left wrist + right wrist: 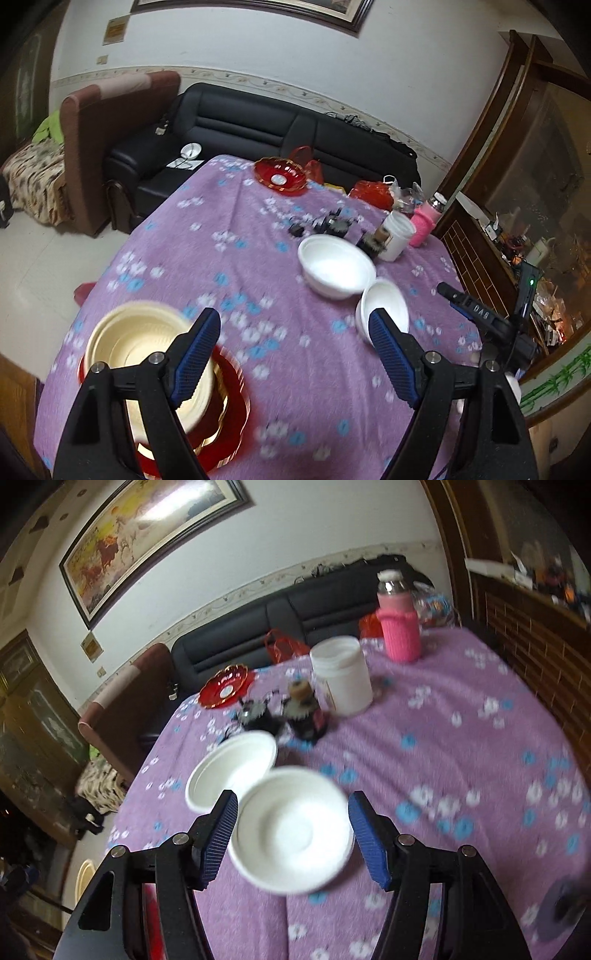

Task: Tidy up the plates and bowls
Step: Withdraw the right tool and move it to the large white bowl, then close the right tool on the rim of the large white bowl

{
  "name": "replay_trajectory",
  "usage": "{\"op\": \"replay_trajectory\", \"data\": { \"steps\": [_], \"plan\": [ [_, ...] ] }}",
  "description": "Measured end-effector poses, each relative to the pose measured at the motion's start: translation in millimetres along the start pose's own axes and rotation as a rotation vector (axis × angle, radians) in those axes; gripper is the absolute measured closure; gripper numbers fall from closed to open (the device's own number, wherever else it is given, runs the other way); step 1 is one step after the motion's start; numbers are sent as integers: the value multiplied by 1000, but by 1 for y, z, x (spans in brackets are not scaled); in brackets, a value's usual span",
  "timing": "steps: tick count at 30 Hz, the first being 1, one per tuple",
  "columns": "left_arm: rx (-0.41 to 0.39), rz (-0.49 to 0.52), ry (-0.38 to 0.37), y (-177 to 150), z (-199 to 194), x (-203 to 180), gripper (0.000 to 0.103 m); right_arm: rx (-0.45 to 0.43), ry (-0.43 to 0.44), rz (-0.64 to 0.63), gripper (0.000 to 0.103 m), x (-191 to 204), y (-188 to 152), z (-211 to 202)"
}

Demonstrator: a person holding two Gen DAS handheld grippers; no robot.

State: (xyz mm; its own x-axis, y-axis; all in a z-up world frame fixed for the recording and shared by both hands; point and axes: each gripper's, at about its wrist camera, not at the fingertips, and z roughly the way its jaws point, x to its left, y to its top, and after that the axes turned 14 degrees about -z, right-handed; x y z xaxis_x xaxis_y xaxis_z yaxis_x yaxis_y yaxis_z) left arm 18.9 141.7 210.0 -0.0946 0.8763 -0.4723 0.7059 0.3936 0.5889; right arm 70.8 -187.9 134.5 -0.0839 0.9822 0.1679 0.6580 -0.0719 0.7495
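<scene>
Wide-open jaws of the left gripper (293,354) hold nothing above a cream plastic bowl (147,354) on a red plate (229,398); the right gripper (291,836), jaws apart, frames an ungripped white foam bowl (291,829) on the purple-clothed surface (461,760).

Two white bowls (291,830) touching, upright.

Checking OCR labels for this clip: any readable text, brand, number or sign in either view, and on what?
"DAB", white letters seen mirrored, on the right hand-held gripper in the left wrist view.
Label on the white jar: too blurred to read.
Small yellow plaque on the wall: too small to read.
Nothing else legible.
</scene>
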Motion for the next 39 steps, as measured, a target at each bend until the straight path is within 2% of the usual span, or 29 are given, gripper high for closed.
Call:
{"op": "replay_trajectory", "data": {
  "steps": [4, 6, 10, 15, 18, 23, 30, 39],
  "plan": [
    [-6, 31, 47, 29, 42, -22, 21, 12, 17, -60, 36, 6, 22, 23],
    [15, 28, 69, 39, 67, -28, 21, 41, 34, -84, 36, 12, 28, 41],
    [110, -31, 94, 48, 130, -21, 21, 96, 91, -83, 36, 12, 31, 76],
    [258, -153, 122, 39, 205, 2, 21, 147, 116, -108, 36, 19, 26, 113],
    [315, -205, 134, 30, 238, 12, 21, 150, 96, -123, 36, 23, 23, 127],
    [351, -262, 101, 22, 264, 16, 21, 166, 82, -162, 36, 32, 19, 150],
    [367, -280, 66, 21, 285, 10, 21, 176, 97, -210, 36, 44, 19, 162],
    [365, -253, 82, 19, 297, -2, 22, 196, 112, -227, 36, 49, 19, 164]
  ]
}}
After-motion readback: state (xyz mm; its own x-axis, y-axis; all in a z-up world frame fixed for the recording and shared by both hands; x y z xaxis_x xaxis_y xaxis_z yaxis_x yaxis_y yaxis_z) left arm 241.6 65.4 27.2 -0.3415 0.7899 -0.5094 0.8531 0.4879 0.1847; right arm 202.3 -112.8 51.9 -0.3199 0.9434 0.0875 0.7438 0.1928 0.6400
